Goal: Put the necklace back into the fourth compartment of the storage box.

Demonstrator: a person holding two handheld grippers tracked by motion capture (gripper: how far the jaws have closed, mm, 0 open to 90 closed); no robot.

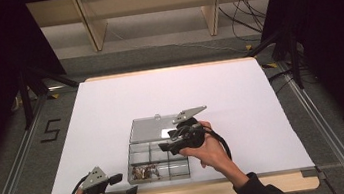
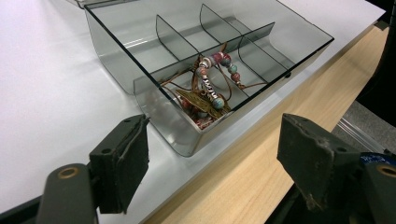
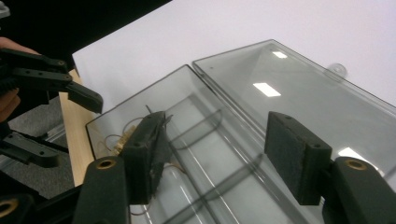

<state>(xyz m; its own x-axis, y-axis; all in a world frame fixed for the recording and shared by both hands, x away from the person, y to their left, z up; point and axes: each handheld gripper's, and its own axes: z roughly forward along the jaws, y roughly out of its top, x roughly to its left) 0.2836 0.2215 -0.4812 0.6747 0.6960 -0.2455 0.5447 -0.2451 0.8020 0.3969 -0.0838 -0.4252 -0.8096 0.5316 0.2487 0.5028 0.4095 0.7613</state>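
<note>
one box (image 1: 142,154), two grippers (image 1: 105,189) (image 1: 176,142), one bracelet (image 2: 212,79)

One readable mark: a black digit "5" (image 1: 52,130) on the grey floor (image 1: 9,143), left of the table (image 1: 110,100) in the high view. The digit sits beside a floor rail. Nothing legible on the box, the table top or the grippers.

Left gripper (image 1: 130,183) held low at the near edge, jaws spread wide and empty, right gripper (image 1: 165,144) held farther forward, jaws parted, nothing clasped.
</note>
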